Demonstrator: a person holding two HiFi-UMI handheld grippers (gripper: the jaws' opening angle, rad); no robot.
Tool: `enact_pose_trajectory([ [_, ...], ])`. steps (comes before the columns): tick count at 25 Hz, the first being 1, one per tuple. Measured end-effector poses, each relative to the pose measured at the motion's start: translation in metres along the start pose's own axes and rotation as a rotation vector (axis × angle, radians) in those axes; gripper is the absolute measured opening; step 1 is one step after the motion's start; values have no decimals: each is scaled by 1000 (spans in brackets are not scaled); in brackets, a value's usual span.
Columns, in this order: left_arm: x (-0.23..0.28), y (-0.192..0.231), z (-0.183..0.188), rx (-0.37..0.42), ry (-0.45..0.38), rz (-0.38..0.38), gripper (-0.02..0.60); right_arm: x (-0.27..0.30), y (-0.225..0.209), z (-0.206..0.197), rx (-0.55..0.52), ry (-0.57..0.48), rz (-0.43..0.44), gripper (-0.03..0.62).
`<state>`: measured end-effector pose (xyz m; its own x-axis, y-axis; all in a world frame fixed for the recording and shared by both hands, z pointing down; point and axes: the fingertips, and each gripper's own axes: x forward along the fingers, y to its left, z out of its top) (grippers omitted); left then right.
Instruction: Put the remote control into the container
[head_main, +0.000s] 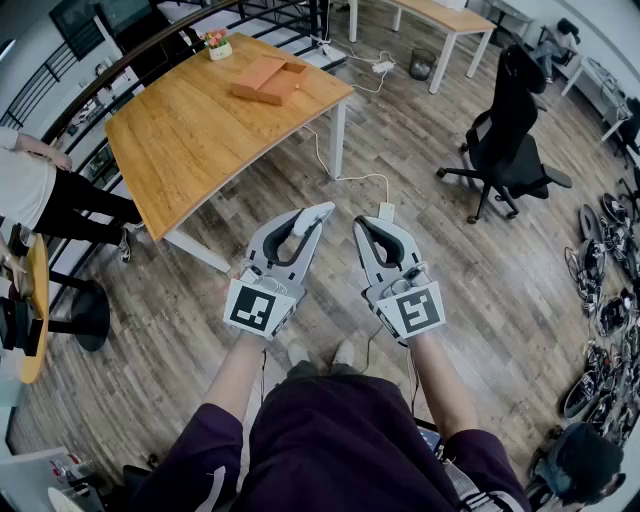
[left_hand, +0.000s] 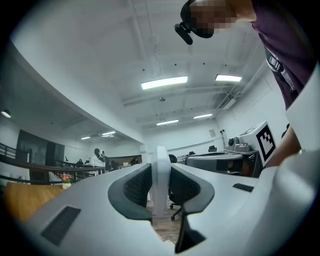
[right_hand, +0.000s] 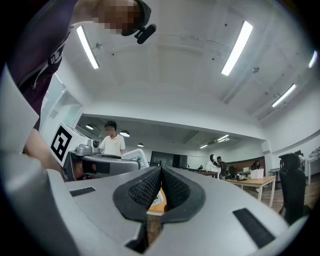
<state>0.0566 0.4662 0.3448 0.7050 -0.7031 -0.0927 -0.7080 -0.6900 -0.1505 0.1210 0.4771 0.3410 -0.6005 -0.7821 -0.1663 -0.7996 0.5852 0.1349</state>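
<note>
- Wood floor (head_main: 250, 320) lies under everything, with the person standing on it and both grippers held out over it.
- Table (head_main: 190, 140) stands well ahead to the left.
- Black chair (head_main: 505, 130) stands off to the right, apart from the table.
- Flat orange box (head_main: 268, 78) lies on the far part of the table, well away from both grippers.
- Left gripper (head_main: 315, 212) has its fingers clamped on the remote, one pad pressing each side.
- Right gripper (head_main: 359, 222), just beside the left one, has its fingers pressed together with nothing between them.
- Remote (head_main: 303, 224) is white, stands upright between the left pads, and is up in the air over the floor, not in the box.
</note>
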Motion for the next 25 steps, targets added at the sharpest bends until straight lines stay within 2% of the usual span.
enact_pose_trajectory([
  [8,24,-16,-3,9,6,-4,106,-8,-22,-4,44,-29,-1,18],
  [13,31,-9,-13,-8,3,-9,106,-4,-25,-28,35,27,9,18],
  [19,47,23,-33,-16,20,-20,106,28,-31,-50,49,50,6,18],
  [25,66,79,-47,-31,8,-17,106,87,-42,-62,75,31,-1,18],
])
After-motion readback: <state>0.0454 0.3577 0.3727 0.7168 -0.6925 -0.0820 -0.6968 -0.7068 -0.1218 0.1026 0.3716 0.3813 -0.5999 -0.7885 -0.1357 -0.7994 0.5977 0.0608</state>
